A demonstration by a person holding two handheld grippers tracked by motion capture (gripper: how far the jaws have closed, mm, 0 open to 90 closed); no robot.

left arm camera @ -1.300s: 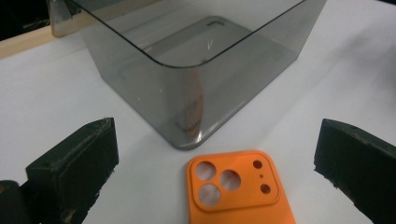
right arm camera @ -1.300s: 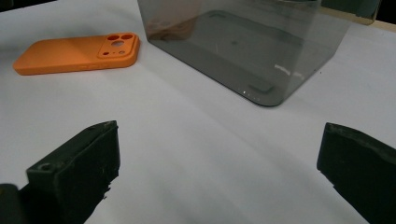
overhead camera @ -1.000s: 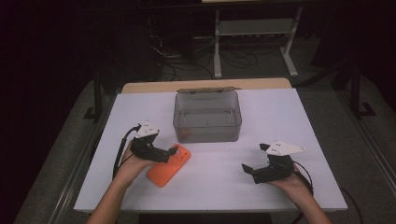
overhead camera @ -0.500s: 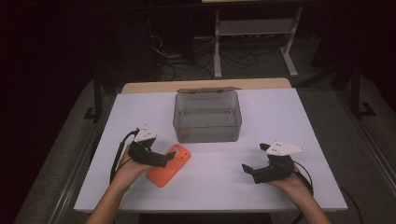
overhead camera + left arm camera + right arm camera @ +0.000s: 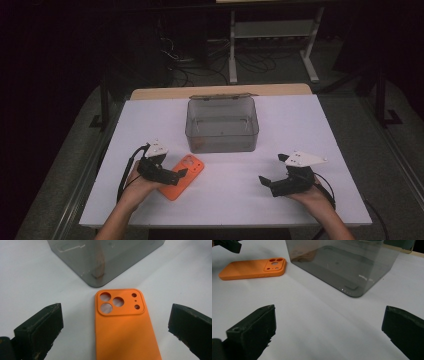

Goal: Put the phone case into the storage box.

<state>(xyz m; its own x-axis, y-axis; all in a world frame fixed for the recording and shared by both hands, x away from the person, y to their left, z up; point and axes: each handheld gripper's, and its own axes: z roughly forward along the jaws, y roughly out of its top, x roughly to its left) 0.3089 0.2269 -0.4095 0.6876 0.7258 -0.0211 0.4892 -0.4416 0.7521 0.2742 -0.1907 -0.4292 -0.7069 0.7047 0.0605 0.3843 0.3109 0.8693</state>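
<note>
Two hand-held grippers sit low over my bench (image 5: pixel 300 120). Left hand-held gripper (image 5: pixel 181 173) hovers with jaws spread wide on either side of the orange phone case (image 5: pixel 183 176), which lies flat, camera cutouts facing up. Right hand-held gripper (image 5: pixel 264 182) also gapes, holding nothing, well apart. Beyond the case stands the smoky clear box (image 5: pixel 222 125).

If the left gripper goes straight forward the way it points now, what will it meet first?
Most likely the orange phone case, lying flat between the open jaws of the left gripper. Past it stands the grey box.
</note>
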